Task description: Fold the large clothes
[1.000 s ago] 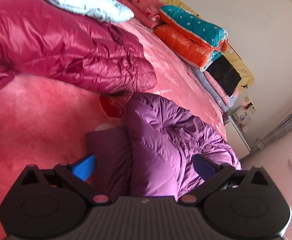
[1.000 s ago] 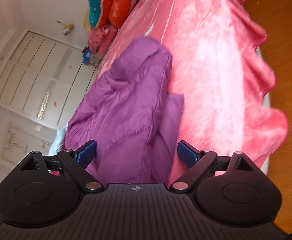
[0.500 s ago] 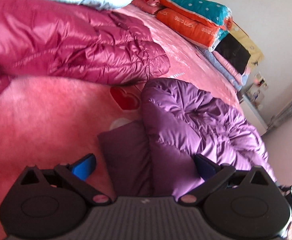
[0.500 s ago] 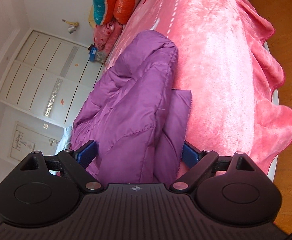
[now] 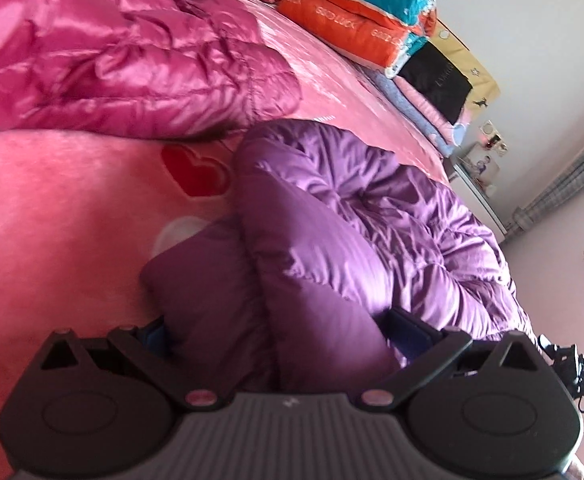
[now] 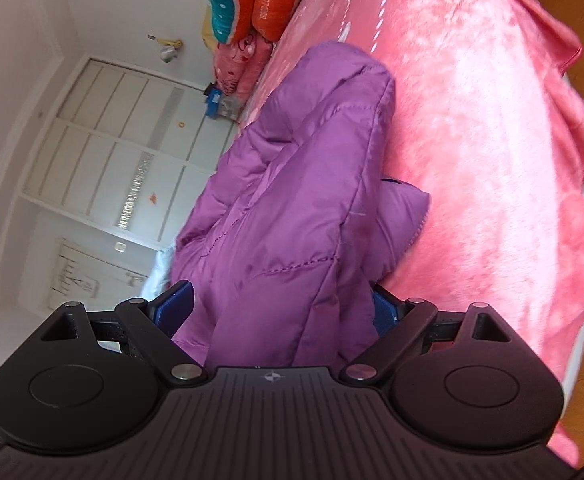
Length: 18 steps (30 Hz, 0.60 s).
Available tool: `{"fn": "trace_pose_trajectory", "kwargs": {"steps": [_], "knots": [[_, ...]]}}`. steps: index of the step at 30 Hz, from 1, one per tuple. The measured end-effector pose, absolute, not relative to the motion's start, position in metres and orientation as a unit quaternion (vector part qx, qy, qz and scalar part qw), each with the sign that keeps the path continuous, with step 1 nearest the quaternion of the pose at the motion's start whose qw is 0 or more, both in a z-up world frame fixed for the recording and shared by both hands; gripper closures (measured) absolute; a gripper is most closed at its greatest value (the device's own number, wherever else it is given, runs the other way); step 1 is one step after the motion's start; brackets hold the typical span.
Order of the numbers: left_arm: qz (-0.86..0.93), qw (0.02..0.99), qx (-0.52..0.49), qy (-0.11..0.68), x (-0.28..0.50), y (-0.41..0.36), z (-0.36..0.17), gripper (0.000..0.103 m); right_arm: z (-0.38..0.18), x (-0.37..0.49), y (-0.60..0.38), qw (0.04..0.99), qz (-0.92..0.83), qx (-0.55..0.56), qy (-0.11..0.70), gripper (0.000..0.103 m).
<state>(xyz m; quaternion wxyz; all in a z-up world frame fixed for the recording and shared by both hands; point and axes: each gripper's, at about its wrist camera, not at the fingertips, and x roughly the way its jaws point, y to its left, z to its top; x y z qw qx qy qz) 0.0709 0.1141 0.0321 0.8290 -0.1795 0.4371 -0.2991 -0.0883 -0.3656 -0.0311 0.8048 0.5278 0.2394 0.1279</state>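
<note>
A puffy purple down jacket [image 5: 332, 216] lies bunched on the pink bed blanket [image 5: 64, 216]. In the left wrist view my left gripper [image 5: 282, 332] stands open, one folded end of the jacket filling the gap between its blue pads [image 5: 154, 334]. From the other side, the purple jacket [image 6: 292, 200] rises in a thick fold, and my right gripper [image 6: 280, 308] is open around that fold. Its blue pads [image 6: 174, 306] flank the fabric without squeezing it. A flat purple flap [image 6: 400, 216] lies under the fold.
A magenta down jacket [image 5: 112, 64] lies beyond the purple one, a white garment behind it. Folded quilts [image 5: 356, 12] are stacked at the head of the bed. The blanket's edge [image 6: 572, 184] hangs over wooden floor. White wardrobe doors [image 6: 104, 152] stand beyond the bed.
Both grippers have moved in onto the purple jacket, so its fabric now fills the gap between each pair of fingers. The jaws stay wide apart.
</note>
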Motion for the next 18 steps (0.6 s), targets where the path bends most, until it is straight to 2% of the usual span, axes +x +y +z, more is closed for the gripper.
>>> {"fn": "trace_pose_trajectory", "kwargs": {"steps": [8,14,18], "knots": [[-0.333,0.845,-0.069,0.413,0.046,0.061,0.045,0.0,-0.03,-0.074,-0.352,0.807,0.13,0.522,0.244,0.0],[-0.283,0.885,-0.054,0.367,0.024,0.071,0.051,0.0,-0.032,-0.074,-0.354,0.805,0.132,0.524,0.245,0.0],[-0.229,0.916,-0.007,0.328,0.006,0.074,0.06,0.0,-0.03,-0.075,-0.353,0.811,0.128,0.513,0.25,0.0]]}}
